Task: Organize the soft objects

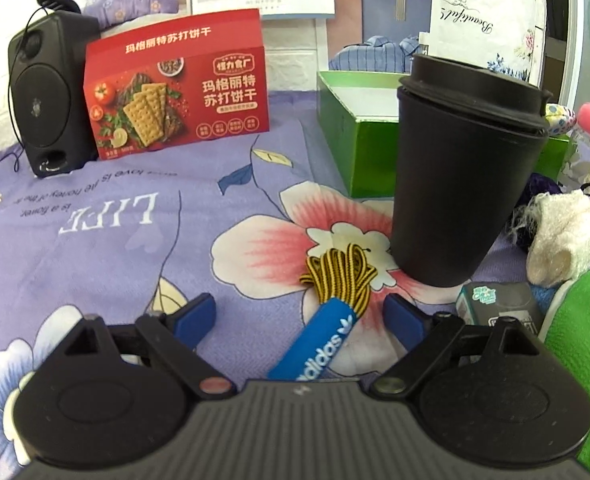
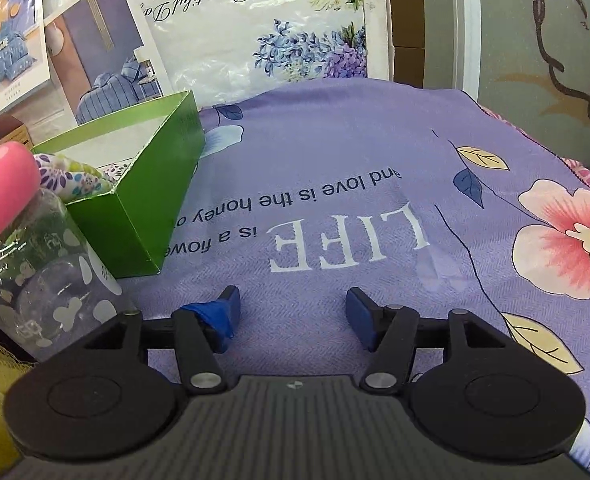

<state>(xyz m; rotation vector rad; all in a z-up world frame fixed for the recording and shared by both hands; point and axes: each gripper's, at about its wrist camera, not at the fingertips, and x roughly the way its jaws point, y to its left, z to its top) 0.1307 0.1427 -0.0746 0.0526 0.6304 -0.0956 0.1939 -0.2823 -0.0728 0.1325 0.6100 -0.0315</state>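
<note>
My left gripper (image 1: 299, 312) is spread wide around the blue-sleeved bundle of yellow-and-black laces (image 1: 327, 300), untouched; my right gripper (image 2: 293, 304) gapes over bare purple floral cloth (image 2: 335, 152).

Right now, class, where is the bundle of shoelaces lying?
In the left wrist view, the shoelaces lie on the purple flowered cloth between the open fingers of the left gripper, just left of the black cup's base.

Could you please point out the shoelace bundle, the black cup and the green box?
shoelace bundle (image 1: 337, 276): left wrist view, yellow-black loops.
black cup (image 1: 461, 184): left wrist view, side wall.
green box (image 2: 135, 216): right wrist view, outer side wall.
</note>
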